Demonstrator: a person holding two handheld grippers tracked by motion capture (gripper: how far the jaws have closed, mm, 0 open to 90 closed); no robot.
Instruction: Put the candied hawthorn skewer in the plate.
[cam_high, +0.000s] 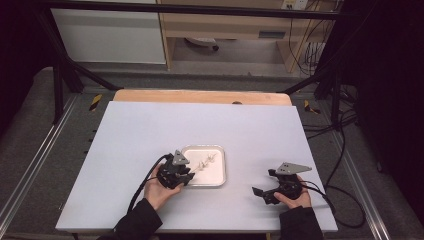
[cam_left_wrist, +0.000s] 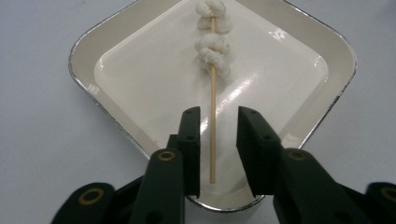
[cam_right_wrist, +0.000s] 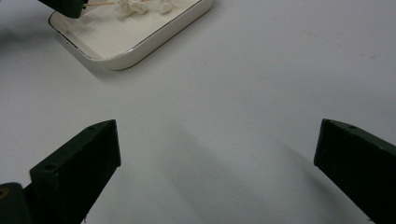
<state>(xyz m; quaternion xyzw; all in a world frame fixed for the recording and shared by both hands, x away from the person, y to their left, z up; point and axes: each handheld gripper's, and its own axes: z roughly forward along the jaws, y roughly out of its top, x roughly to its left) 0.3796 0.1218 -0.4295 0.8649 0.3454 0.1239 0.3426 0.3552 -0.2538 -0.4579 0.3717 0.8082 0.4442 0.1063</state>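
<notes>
Left gripper (cam_left_wrist: 214, 140) sits low over the near rim of the tray (cam_left_wrist: 88, 84), its jaws standing a little apart with the wooden stick of the skewer (cam_left_wrist: 213, 116) running straight up between them. From the left gripper view I read daylight on both sides of the stick, so I call this a release rather than a grip, though the left pad is close enough that I can't fully rule out a light touch. That skewer lies flat in the white, silver-edged tray, its knotted white pieces (cam_left_wrist: 213, 51) bunched toward the far end and the bare stick pointing back at me. In the high view the tray (cam_high: 218, 181) is near the middle of the pale table (cam_high: 130, 135), with the left gripper (cam_high: 186, 176) at its left edge.

My right gripper (cam_right_wrist: 217, 154) hangs wide open and empty over bare tabletop, well apart from the tray (cam_right_wrist: 140, 46), idle by my right hand (cam_high: 292, 199).

I judge the placing step is just finishing. Next I'd lift the left hand straight back along the stick's line, keeping the pads off the wood so the skewer doesn't drag or roll.
</notes>
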